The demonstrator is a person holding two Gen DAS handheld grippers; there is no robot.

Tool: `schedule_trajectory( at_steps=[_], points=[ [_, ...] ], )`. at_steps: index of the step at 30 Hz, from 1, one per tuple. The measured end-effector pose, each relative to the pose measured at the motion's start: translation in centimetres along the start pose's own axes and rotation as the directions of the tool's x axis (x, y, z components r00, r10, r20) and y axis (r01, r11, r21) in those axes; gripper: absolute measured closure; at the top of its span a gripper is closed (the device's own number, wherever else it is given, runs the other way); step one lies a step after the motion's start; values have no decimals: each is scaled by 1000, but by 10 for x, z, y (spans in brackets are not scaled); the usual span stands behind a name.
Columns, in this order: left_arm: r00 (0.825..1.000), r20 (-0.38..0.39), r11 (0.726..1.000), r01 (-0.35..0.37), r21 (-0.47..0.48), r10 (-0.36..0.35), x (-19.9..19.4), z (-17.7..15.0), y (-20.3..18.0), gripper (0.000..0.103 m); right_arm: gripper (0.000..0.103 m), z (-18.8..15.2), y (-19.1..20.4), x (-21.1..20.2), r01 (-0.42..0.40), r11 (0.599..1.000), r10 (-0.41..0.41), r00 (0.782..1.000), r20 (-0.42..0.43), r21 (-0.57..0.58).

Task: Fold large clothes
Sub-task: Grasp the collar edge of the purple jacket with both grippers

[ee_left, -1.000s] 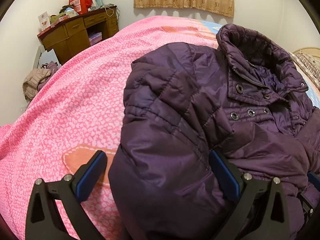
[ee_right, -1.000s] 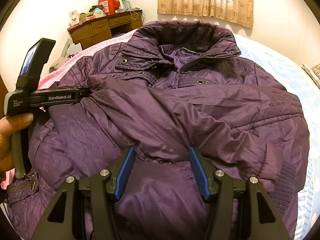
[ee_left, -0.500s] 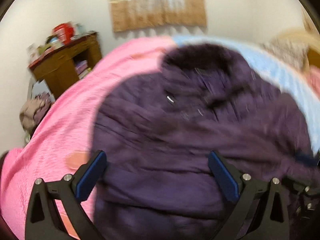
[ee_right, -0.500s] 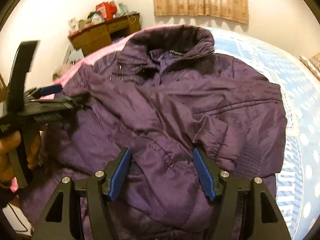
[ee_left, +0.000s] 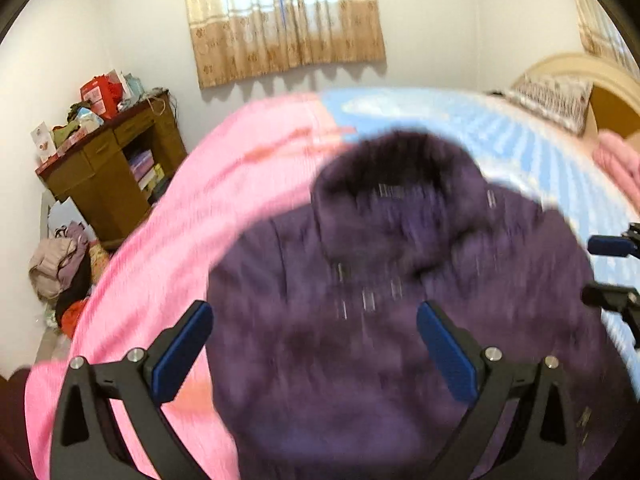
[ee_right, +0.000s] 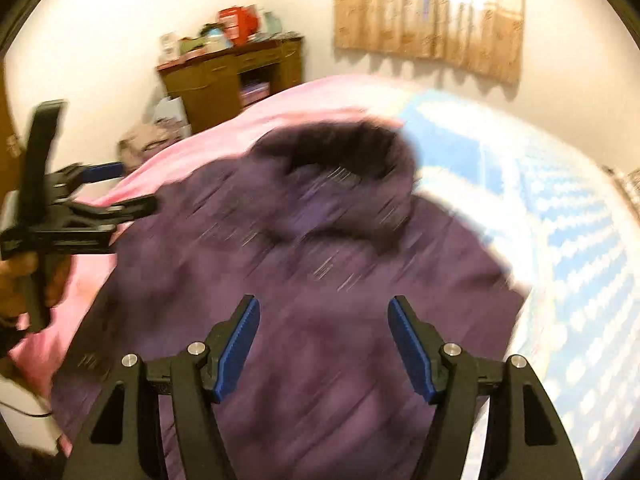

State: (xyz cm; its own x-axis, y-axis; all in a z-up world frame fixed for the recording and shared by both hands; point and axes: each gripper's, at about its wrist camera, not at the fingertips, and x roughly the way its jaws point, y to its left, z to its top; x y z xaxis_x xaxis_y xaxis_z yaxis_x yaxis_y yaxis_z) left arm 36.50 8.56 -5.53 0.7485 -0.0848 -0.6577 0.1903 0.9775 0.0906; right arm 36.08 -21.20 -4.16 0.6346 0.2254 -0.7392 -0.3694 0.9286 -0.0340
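Note:
A purple quilted jacket (ee_left: 380,320) lies on the bed, collar at the far end, both sleeves folded in over its front; it also shows in the right wrist view (ee_right: 320,280). Both views are motion-blurred. My left gripper (ee_left: 314,344) is open and empty, held above the jacket's near left part; from the right wrist view it (ee_right: 116,188) shows at the left, over the jacket's left edge. My right gripper (ee_right: 324,344) is open and empty above the jacket's near middle; its fingertips (ee_left: 608,246) show at the right edge of the left wrist view.
The bed has a pink cover (ee_left: 200,216) on the left and a blue patterned one (ee_right: 560,240) on the right. A cluttered brown desk (ee_left: 108,160) stands by the far left wall, with a clothes pile (ee_left: 60,264) on the floor. A headboard (ee_left: 580,76) is at right.
Both grippers have lifted up and back from the jacket, still open, so more of the bed and room shows. The jacket stays on the bed.

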Motion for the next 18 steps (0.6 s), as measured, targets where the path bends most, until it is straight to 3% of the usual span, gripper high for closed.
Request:
schedule_trajectory(
  at_steps=[3, 5, 13, 15, 17, 18],
  points=[
    [1000, 18, 1000, -6, -22, 6, 29, 40, 8, 0, 36, 39, -25, 30, 41, 999, -41, 999, 7, 4],
    [1000, -10, 1000, 1, -27, -1, 58, 56, 12, 0, 36, 60, -39, 55, 48, 998, -47, 999, -12, 36],
    [996, -72, 999, -43, 5, 44, 131, 82, 6, 0, 36, 104, -75, 139, 36, 995, -29, 997, -75, 97],
    [996, -78, 999, -43, 22, 44, 137, 85, 2, 0, 47, 109, -73, 148, 40, 997, -35, 997, -69, 68],
    [997, -65, 998, -30, 59, 34, 143, 87, -5, 4, 77, 113, -68, 158, 39, 999, -36, 996, -84, 27],
    [998, -58, 997, -35, 75, 39, 140, 87, -7, 10, 82, 113, -64, 162, 44, 999, -42, 994, -96, 12]
  ],
)
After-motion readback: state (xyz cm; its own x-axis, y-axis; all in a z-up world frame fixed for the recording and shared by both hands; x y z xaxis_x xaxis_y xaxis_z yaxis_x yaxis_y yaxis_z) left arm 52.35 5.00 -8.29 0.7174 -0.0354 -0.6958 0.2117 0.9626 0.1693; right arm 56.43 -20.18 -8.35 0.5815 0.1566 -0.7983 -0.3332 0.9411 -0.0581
